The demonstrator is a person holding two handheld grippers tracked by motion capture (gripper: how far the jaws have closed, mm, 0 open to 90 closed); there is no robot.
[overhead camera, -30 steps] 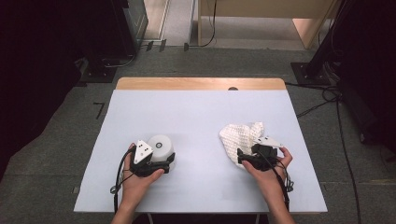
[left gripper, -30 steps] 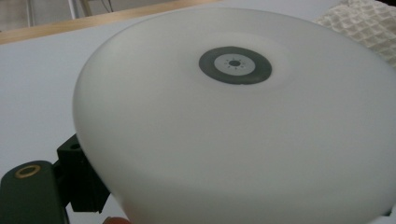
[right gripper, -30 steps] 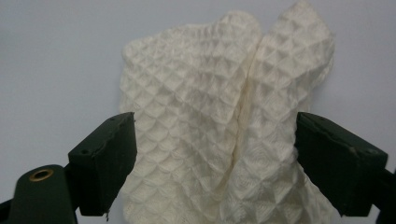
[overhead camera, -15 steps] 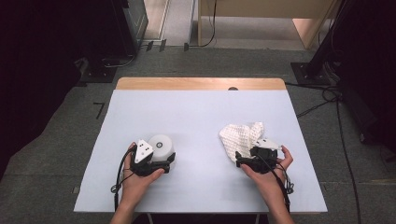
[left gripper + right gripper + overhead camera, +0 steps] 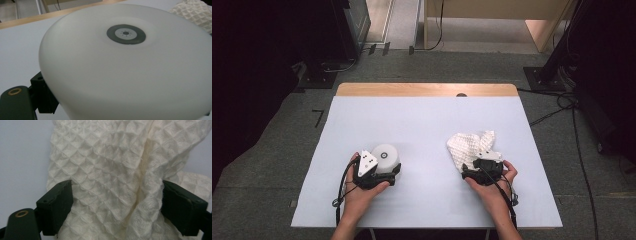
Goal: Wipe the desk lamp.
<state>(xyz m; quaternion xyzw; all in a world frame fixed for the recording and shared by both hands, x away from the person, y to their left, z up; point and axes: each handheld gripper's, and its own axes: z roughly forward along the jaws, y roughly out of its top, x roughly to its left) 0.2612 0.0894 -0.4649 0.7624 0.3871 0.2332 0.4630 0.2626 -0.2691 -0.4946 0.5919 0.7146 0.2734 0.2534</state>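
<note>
Pale blue rectangular worktop [image 5: 422, 130] filled the frame's centre. At lower right lay a crumpled white waffle-weave cloth [image 5: 469, 147]; the right gripper [image 5: 482, 169] straddled its near edge, jaws having just narrowed, flanking a bunched fold without visibly clamping it. At lower left, the left gripper [image 5: 379, 170] was clenched around a white round domed device [image 5: 385, 156] with a dark centre ring.

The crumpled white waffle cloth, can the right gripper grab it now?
Probably yes. The crumpled white waffle cloth already lies between the right gripper's wide jaws, which have just been closing a little. Nothing stands in the way on the pale blue table; the jaws need only close further.
</note>
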